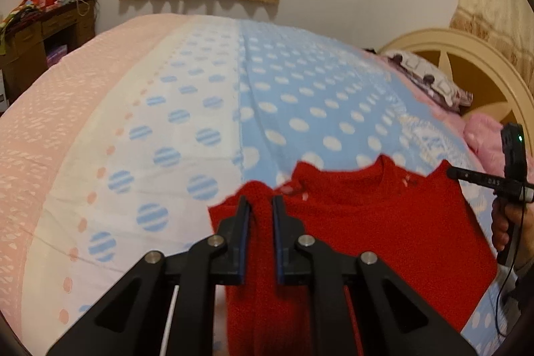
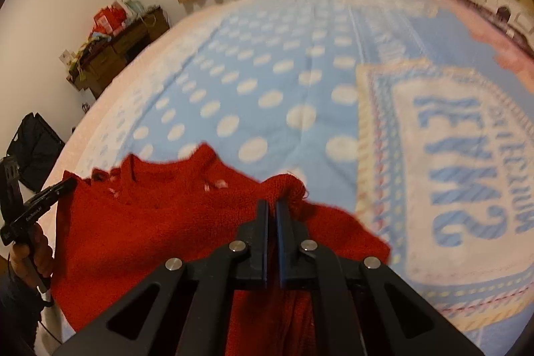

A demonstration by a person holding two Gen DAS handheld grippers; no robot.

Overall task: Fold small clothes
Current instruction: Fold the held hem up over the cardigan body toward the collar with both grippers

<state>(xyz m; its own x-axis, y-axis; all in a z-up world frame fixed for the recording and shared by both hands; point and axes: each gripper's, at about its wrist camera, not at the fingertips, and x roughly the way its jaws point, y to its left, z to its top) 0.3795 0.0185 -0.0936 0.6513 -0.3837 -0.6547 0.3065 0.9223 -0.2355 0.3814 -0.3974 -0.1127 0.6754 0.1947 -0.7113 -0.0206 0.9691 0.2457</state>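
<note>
A small red knitted sweater [image 1: 367, 232] is held up above the bed, its neck opening at the top. My left gripper [image 1: 260, 206] is shut on the sweater's left shoulder, with red knit bunched between the fingers. My right gripper [image 2: 272, 206] is shut on the sweater [image 2: 150, 229] at its right shoulder. The right gripper also shows at the right edge of the left wrist view [image 1: 454, 172], and the left gripper at the left edge of the right wrist view [image 2: 66, 184]. The sweater's lower part hangs out of sight.
The bed [image 1: 167, 109] is covered with a pink, white and blue dotted blanket [image 2: 267, 82]. A pillow [image 1: 430, 75] and cream headboard [image 1: 467, 55] are at the right. A cluttered wooden desk [image 1: 40, 32] stands by the far wall.
</note>
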